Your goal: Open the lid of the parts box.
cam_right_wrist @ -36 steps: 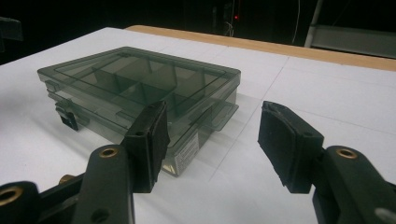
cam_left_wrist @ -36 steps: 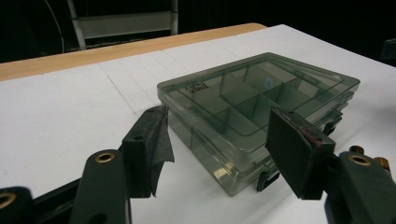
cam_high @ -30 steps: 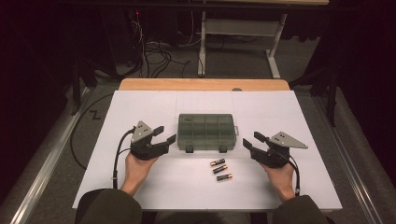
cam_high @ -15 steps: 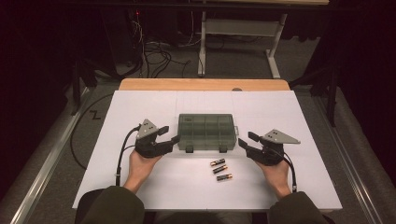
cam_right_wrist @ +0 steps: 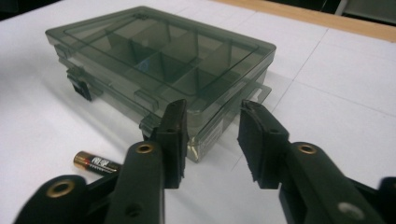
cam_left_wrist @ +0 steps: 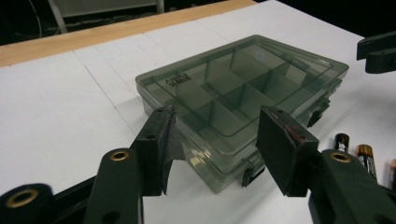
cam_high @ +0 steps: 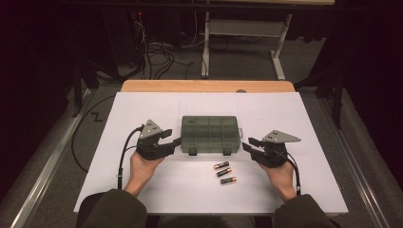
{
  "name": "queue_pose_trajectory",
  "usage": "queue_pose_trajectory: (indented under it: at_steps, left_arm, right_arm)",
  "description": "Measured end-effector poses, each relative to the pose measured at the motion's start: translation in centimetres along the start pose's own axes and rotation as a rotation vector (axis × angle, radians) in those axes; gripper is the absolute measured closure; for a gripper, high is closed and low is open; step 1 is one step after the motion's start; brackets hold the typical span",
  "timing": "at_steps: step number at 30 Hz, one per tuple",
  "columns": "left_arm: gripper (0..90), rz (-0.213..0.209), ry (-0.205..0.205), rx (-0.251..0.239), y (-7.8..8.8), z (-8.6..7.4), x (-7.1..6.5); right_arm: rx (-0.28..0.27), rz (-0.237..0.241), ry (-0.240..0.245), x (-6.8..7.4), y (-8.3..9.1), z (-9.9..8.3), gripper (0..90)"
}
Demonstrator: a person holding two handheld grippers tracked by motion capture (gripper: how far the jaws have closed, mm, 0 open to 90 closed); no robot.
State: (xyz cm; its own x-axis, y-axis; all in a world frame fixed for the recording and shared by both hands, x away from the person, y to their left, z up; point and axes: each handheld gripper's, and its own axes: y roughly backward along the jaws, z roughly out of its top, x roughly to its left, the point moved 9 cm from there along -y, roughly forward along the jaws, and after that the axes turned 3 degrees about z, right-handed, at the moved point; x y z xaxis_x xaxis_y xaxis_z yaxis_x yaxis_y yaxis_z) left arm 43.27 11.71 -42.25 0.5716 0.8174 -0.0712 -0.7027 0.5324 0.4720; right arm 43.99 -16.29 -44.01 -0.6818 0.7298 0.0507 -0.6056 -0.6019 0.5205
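We have a closed smoky plastic box (cam_high: 209,134) with divided compartments sitting mid tabletop (cam_high: 142,104), three batteries (cam_high: 225,173) lying loose just in front of it toward the person. Left hand-held gripper (cam_high: 177,141) is at the box's left near corner, right hand-held gripper (cam_high: 246,144) at its right near corner. Both sets of jaws have just been closing: in the left gripper view the left gripper's pads straddle the corner with a gap showing on either side, not yet pressing; in the right gripper view the right gripper's jaws are apart too, the corner just ahead of them rather than clamped. We judge the step as getting a hold on the box from both ends, likely to steady it for opening. Next move calls for seating the pads on the walls without sliding the box, then working the front latches (cam_right_wrist: 84,88). Hard to make out: whether any compartment holds anything, and the far side of the lid.
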Motion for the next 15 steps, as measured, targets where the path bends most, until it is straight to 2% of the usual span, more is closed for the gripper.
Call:
queue_pose_trajectory:
  at_steps: [1,6,8,9,10,11,15]
  left_arm:
    - [49.0,-0.003,0.006,0.017,0.0,-0.2,0.0]
    - [53.0,-0.006,0.008,0.044,0.0,-0.3,0.0]
    - [54.2,-0.018,0.024,0.08,0.0,-0.5,0.1]
    - [55.0,-0.018,0.024,0.08,0.0,-0.5,0.1]
    - [55.9,-0.024,0.014,0.112,0.0,-0.8,0.0]
    - [56.9,-0.024,0.014,0.112,0.0,-0.8,0.0]
    - [60.9,-0.029,0.005,0.162,-0.1,-1.2,-0.1]
  right_arm:
    - [0.019,-0.008,0.002,-0.1,0.0,-0.1,70.1]
    - [0.048,-0.007,0.002,-0.1,0.2,-0.1,75.5]
    - [0.06,-0.005,-0.006,-0.2,0.3,-0.1,77.8]
    - [0.069,0.0,-0.013,-0.3,0.3,-0.2,79.0]
    - [0.082,0.003,-0.015,-0.4,0.3,-0.3,80.2]
    - [0.095,0.008,-0.017,-0.4,0.3,-0.5,81.5]
    - [0.13,0.035,-0.02,-0.3,0.2,-0.6,85.5]
